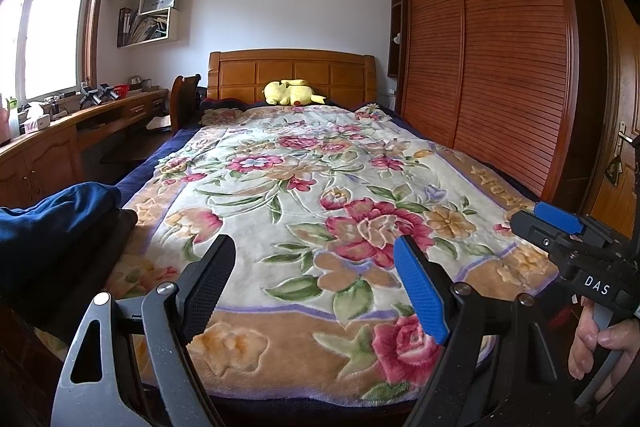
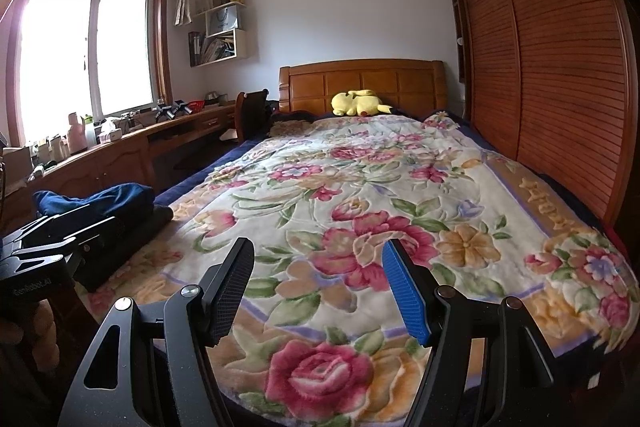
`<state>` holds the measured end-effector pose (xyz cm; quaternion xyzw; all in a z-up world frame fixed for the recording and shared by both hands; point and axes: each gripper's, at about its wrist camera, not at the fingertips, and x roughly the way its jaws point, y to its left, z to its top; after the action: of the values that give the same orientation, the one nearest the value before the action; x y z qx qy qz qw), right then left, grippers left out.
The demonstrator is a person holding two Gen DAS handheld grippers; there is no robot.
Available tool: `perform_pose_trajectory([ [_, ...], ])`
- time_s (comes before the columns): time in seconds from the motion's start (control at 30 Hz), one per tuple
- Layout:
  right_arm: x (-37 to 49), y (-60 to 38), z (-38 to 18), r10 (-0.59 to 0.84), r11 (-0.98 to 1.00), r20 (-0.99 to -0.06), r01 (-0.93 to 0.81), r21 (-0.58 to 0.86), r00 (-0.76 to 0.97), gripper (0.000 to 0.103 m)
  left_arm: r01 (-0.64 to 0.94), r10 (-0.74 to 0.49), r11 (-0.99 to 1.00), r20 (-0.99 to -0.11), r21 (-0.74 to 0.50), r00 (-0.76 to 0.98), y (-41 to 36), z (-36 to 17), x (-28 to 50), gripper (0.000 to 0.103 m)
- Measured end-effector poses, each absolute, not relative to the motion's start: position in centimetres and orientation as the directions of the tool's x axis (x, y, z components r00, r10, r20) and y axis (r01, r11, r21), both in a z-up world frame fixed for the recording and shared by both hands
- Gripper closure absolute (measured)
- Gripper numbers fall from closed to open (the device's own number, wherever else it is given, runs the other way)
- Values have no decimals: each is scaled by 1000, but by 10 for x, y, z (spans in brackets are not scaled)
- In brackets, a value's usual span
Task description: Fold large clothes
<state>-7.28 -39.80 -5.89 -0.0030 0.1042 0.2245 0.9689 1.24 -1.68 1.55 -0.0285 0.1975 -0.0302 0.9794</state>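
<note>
A small pile of clothes lies at the left edge of the bed near its foot: a dark blue garment point(image 1: 52, 219) point(image 2: 104, 197) on top of a dark grey one point(image 1: 96, 247) point(image 2: 148, 223). My left gripper point(image 1: 314, 247) stands open over the foot of the bed with nothing between its fingers, and the pile is to its left. My right gripper point(image 2: 318, 247) is open and empty too, above the floral blanket point(image 2: 360, 211). In the left wrist view, the right gripper's blue finger point(image 1: 558, 217) shows at the right edge, with a hand point(image 1: 600, 343) on its grip.
The floral blanket point(image 1: 304, 187) covers the bed up to a wooden headboard point(image 1: 292, 75), where a yellow plush toy point(image 1: 290, 93) lies. A slatted wooden wardrobe point(image 1: 500, 59) runs along the right side. A wooden desk point(image 2: 120, 155) and a chair point(image 2: 250, 111) stand under the window on the left.
</note>
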Motion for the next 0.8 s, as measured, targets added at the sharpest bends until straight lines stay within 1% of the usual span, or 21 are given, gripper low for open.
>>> perform_pose_trajectory([
  [0.8, -70, -401, -59, 436, 898, -210, -439, 37, 875, 34, 48, -69, 997, -384, -64, 921, -17, 16, 12, 21],
])
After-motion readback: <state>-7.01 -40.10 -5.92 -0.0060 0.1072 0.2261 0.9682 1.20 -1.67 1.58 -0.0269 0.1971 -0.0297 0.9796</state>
